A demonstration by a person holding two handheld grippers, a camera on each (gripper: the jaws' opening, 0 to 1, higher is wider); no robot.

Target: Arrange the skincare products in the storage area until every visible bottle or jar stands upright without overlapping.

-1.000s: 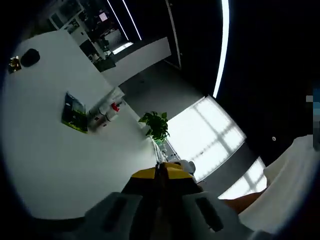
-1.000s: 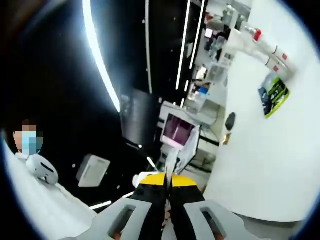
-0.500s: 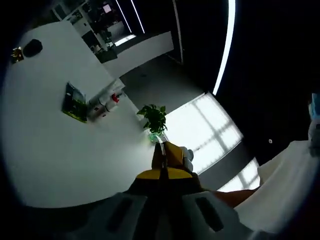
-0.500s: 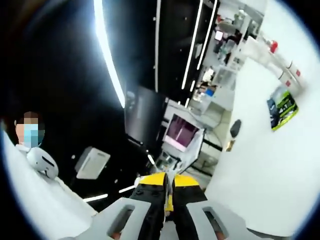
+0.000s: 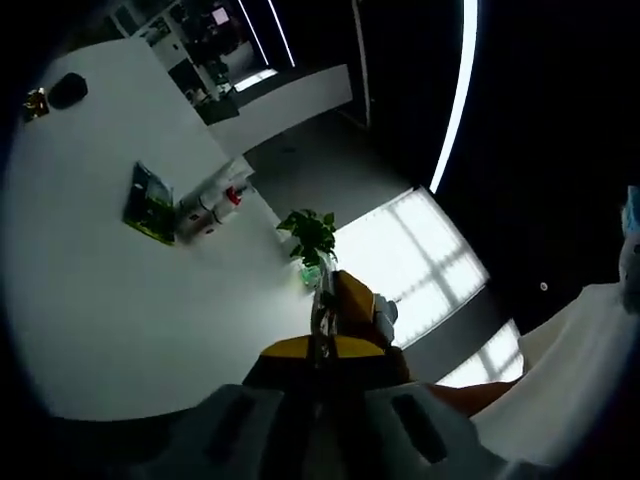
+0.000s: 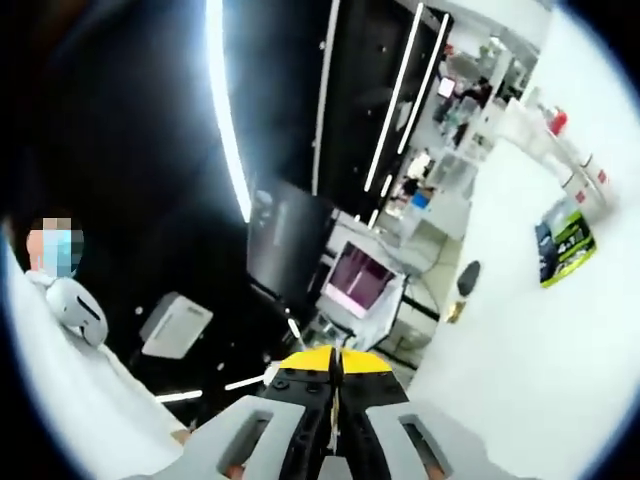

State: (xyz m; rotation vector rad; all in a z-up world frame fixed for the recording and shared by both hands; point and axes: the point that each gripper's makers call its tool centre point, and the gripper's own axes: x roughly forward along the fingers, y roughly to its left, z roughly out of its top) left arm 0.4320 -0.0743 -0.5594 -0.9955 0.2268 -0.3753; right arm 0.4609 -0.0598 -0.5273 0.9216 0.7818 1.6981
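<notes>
Left gripper view: the left gripper (image 5: 322, 345) has yellow-tipped fingers pressed together with nothing between them. They point over a smooth white tabletop (image 5: 90, 290). Far off on it, a small bunch of skincare products (image 5: 212, 207), little white tubes and one with a red cap, sits just beside a flat green and black box (image 5: 150, 203). A leafy green plant (image 5: 311, 235) stands near the tabletop's edge.

Right gripper view: the right gripper (image 6: 337, 368) also has its yellow-tipped fingers together, holding nothing. The white tabletop (image 6: 520, 350) fills the right side. The green box (image 6: 563, 246) lies there, with the white bottles (image 6: 570, 170) close by. A dark oval thing (image 6: 467, 277) lies near the edge.
</notes>
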